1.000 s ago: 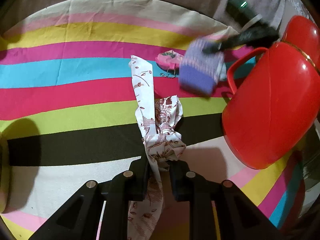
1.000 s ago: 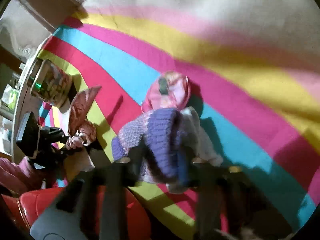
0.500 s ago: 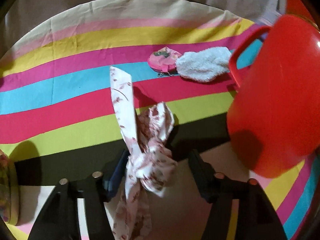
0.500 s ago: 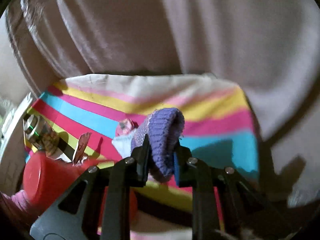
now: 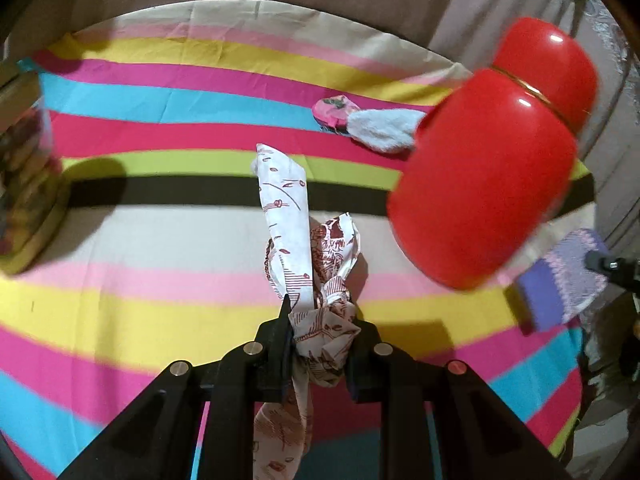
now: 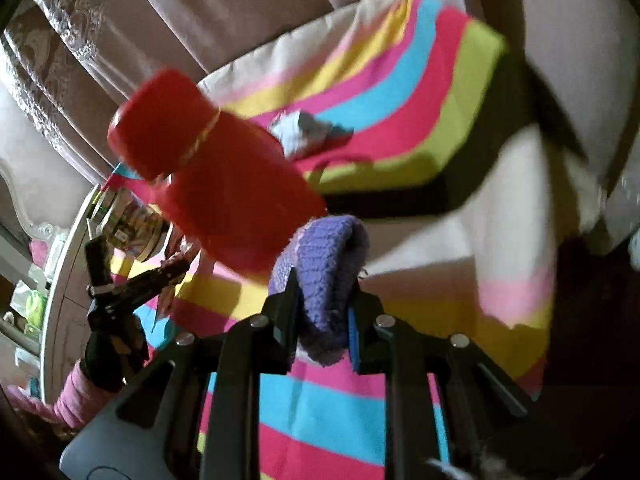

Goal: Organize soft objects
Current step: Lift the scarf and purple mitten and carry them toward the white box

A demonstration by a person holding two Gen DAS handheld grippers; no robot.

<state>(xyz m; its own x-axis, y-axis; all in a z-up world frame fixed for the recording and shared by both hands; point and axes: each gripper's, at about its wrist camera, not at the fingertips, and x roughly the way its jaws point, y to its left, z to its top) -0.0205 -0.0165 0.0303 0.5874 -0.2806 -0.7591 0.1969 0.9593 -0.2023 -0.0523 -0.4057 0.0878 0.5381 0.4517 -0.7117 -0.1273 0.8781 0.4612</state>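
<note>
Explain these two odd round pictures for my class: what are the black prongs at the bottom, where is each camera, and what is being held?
No robot here: a person holds a hand-held gripper in each hand, with a wide-angle camera on each looking along its two black fingers. In the left view, the left gripper has just closed on a knotted patterned cloth. In the right view, the right gripper pinches a purple knitted piece. Both hang above a striped cloth where a red jug, a pink pouch and a pale fluffy piece rest.
</note>
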